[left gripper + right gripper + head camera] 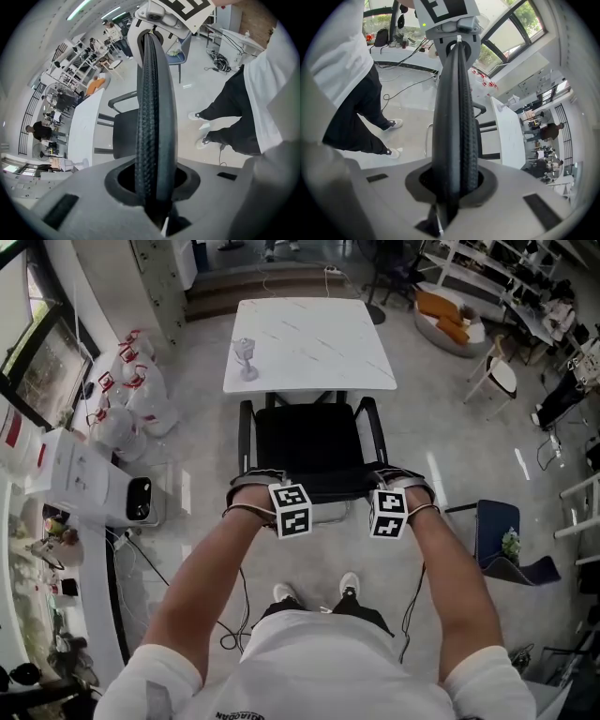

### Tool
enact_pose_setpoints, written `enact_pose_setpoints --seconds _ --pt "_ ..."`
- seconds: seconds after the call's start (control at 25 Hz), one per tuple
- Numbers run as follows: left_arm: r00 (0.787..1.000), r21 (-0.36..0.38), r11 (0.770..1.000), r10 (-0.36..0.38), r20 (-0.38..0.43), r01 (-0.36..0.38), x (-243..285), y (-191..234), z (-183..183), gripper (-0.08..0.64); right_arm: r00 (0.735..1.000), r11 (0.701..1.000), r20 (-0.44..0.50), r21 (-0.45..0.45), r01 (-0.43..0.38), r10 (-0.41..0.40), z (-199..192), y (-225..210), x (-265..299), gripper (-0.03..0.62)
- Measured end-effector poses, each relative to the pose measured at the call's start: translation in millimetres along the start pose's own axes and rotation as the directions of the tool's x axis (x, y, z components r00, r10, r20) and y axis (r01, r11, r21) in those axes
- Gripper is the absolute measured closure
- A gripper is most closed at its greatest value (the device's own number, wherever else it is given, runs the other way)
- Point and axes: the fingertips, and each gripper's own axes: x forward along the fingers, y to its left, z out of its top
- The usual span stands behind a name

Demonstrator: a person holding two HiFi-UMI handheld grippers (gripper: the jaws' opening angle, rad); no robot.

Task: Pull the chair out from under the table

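A black chair [314, 442] with two armrests stands partly under the white marble table [309, 338], its seat toward me. Both grippers clamp the top edge of its backrest. My left gripper [258, 487] is shut on the edge's left end, my right gripper [401, 486] on its right end. In the left gripper view the ribbed black backrest edge [154, 117] runs up between the jaws of the left gripper [157, 187], with seat and table [84, 126] beyond. The right gripper view shows the same edge [457, 122] pinched in the right gripper [454, 192].
A small clear stand [247, 357] sits on the table's left side. White bags [131, 395] and a white box [94, 484] line the left wall. A blue chair [497, 531] stands at right. My feet [319, 592] and cables are just behind the chair.
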Motion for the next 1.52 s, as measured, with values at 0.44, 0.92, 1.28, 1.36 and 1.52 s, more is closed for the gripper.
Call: enact_pose_setpoints --seconds 0.44,0.92,1.28,1.36,1.52 --pt "0.996 0.02 0.996 0.084 -0.01 -0.083 -15.9 -58.1 13.9 0.476 0.999 0.999 -0.007 0.011 0.034 -0.034 -3.8 63.8 -25.7 0.543" --pt "0.99 0.017 0.99 0.137 -0.026 -0.137 -28.9 -122.8 17.1 0.477 0.999 0.999 0.004 -0.014 0.045 -0.045 1.5 127.3 -46.7 0.552" --pt "0.99 -0.004 0.991 0.134 -0.052 -0.134 -36.9 -178.7 25.3 0.479 0.999 0.999 0.016 -0.008 0.035 -0.035 0.0 177.9 -61.5 0.551" --pt "0.988 -0.006 0.99 0.143 -0.055 -0.143 -38.7 -192.2 27.9 0.477 0.999 1.0 0.014 -0.002 0.029 -0.029 -1.1 191.5 -65.7 0.548" --pt "0.987 -0.015 0.989 0.147 -0.064 -0.148 -41.7 -221.7 31.4 0.475 1.0 1.0 0.021 0.01 0.012 -0.012 -0.9 219.7 -73.4 0.541"
